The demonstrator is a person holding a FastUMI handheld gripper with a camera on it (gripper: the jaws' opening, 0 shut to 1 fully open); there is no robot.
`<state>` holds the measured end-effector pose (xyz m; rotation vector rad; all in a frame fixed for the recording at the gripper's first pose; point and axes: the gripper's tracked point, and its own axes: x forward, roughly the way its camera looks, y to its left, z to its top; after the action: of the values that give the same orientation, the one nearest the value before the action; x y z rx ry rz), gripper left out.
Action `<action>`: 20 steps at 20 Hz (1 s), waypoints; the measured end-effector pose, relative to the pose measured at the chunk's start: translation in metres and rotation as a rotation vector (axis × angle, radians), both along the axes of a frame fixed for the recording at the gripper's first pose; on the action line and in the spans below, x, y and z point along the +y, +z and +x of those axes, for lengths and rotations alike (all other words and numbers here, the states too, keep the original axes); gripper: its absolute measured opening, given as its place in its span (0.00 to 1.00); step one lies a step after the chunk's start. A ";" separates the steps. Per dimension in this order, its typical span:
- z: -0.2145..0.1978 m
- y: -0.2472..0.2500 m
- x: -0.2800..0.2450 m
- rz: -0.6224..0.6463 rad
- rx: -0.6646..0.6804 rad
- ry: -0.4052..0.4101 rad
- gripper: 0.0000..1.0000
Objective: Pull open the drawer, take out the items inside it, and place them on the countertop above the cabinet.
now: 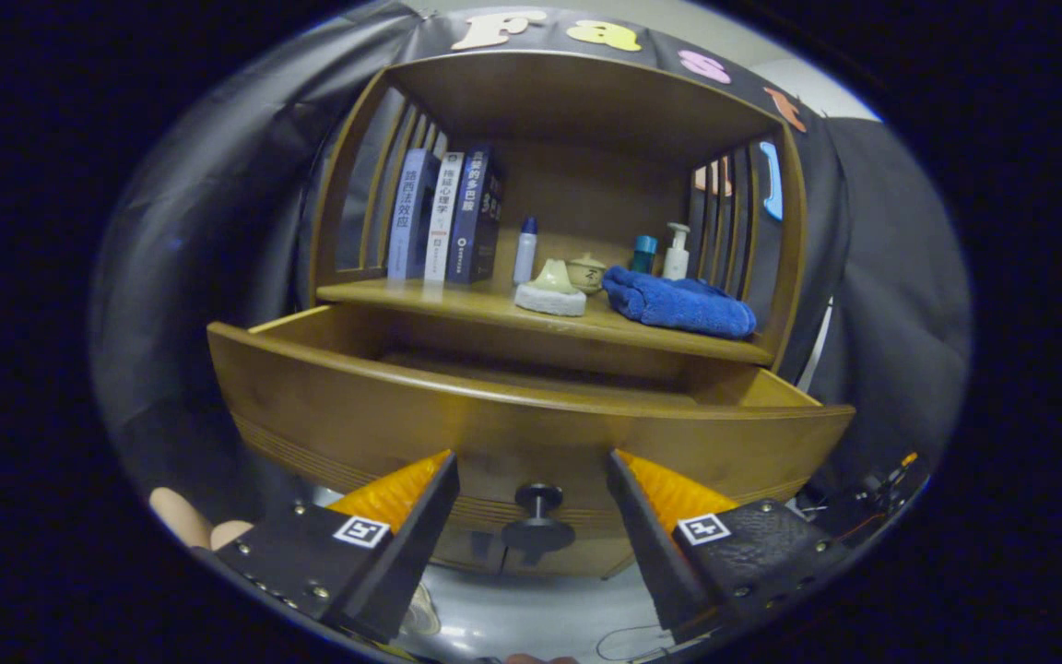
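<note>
Cabinet (586, 101): I saw a wooden cabinet with slatted sides in front of the booth wall.
Drawer (513, 429): it was pulled out toward me; its inside was hidden behind the front panel, so I could not tell what lay in it.
Counter (457, 300): above the drawer, it carried three books (443, 217), a blue towel (678, 302), some bottles and a small bowl.
Hand-held gripper (533, 503): my fingers were wide apart and held nothing.
Knob (538, 526): dark, on the drawer front, between the fingers, not touched.
</note>
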<state>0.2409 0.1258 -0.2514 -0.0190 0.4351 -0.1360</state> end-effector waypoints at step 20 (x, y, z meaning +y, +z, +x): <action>0.120 -0.024 -0.011 -0.046 -0.018 -0.037 0.98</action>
<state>0.3609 0.1147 -0.2751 -0.0551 0.4141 -0.1827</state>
